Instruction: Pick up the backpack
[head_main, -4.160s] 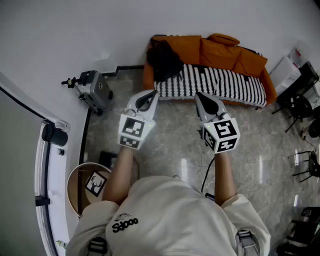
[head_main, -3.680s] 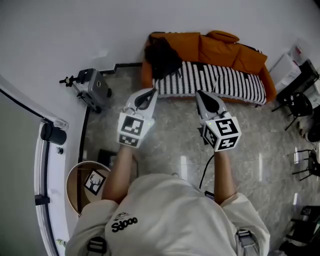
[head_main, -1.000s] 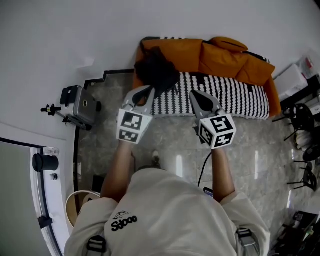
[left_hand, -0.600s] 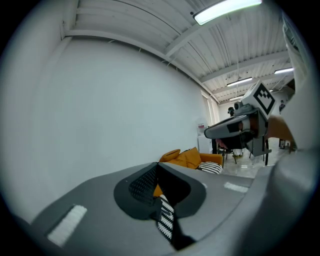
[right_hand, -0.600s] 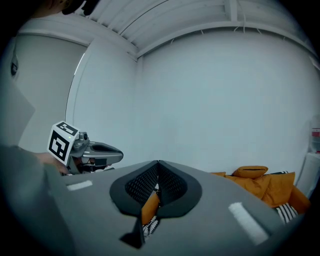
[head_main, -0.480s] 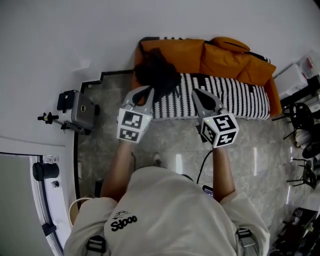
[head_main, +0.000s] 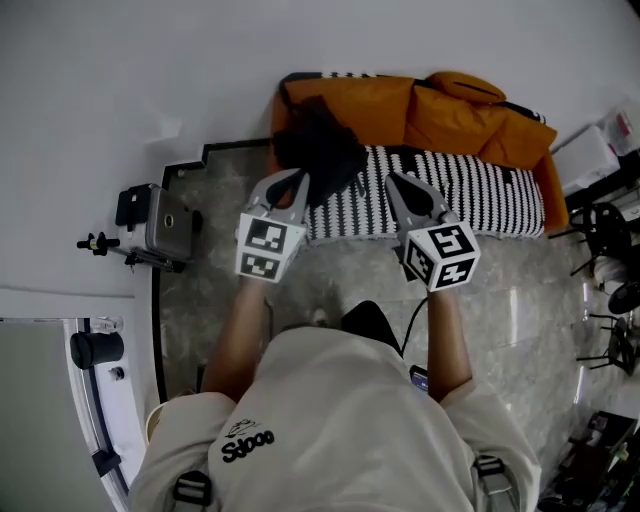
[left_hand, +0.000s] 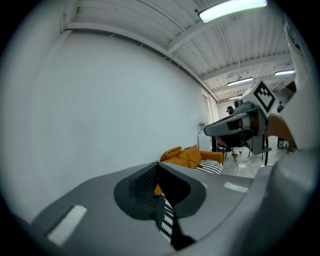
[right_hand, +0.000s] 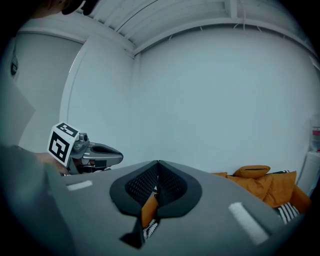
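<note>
The black backpack (head_main: 318, 150) lies slumped on the left end of the orange sofa (head_main: 440, 110), partly on its black-and-white striped cover (head_main: 450, 190). In the head view my left gripper (head_main: 297, 178) is held out level, its tip just short of the backpack's lower edge, jaws shut and empty. My right gripper (head_main: 397, 182) hangs over the striped cover to the right of the backpack, also shut and empty. In the left gripper view the shut jaws (left_hand: 156, 164) point at the sofa (left_hand: 187, 156); the backpack shows as a dark mass behind them. The right gripper view shows orange cushions (right_hand: 265, 182).
A silver case (head_main: 160, 222) with a small tripod stands on the stone floor at the left, near the white wall. Black chairs (head_main: 600, 215) and a white box (head_main: 590, 150) crowd the right side. A glass door frame (head_main: 90, 350) is at the lower left.
The person has walked closer to the sofa. Both shut grippers have come forward together, and the left one now reaches the backpack's edge.
</note>
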